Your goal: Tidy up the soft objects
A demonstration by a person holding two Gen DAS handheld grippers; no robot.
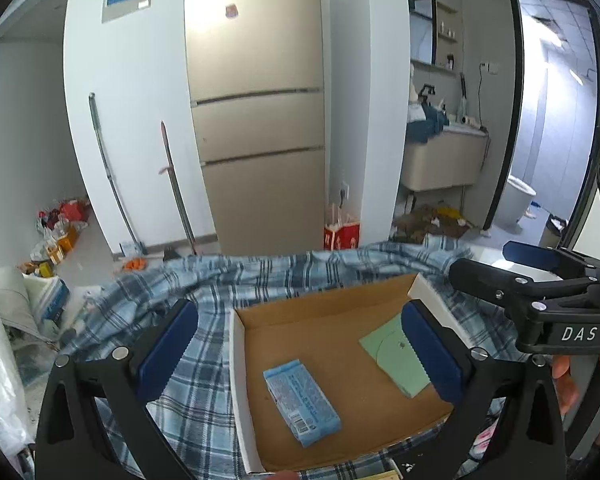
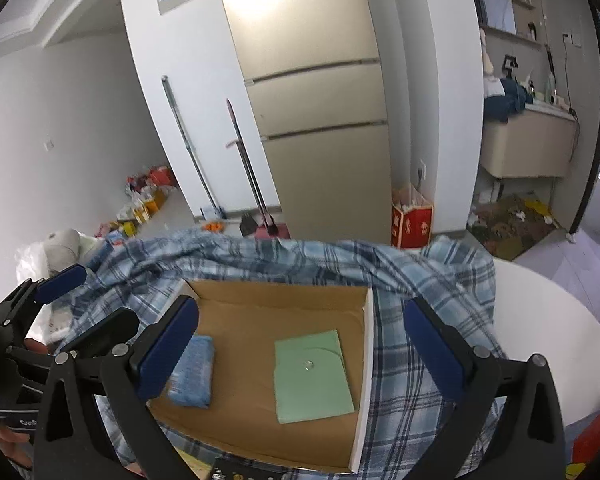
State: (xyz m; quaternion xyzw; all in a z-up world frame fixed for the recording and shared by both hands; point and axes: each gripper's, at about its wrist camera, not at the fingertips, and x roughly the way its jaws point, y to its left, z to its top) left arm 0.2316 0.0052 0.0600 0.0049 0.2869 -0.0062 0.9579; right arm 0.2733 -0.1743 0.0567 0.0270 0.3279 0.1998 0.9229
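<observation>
A shallow cardboard box point(image 1: 332, 308) point(image 2: 268, 296) sits on a blue plaid cloth point(image 1: 204, 392) point(image 2: 404, 352). Inside lie a light blue tissue pack point(image 1: 302, 404) point(image 2: 194, 372) and a green flat sleeve point(image 1: 396, 356) point(image 2: 312, 376). My left gripper point(image 1: 300, 352) is open and empty above the box, its fingers straddling the box's left part. My right gripper point(image 2: 300, 352) is open and empty above the box, and shows at the right of the left wrist view point(image 1: 512, 276). The left gripper shows at the left of the right wrist view point(image 2: 60, 292).
The cloth covers a white round table point(image 2: 540, 320). Behind stand a beige fridge point(image 1: 256, 120), two mop handles point(image 1: 108, 172), a red bag point(image 1: 342, 236) and floor clutter point(image 1: 56, 232). A bathroom doorway point(image 1: 548, 120) is at right.
</observation>
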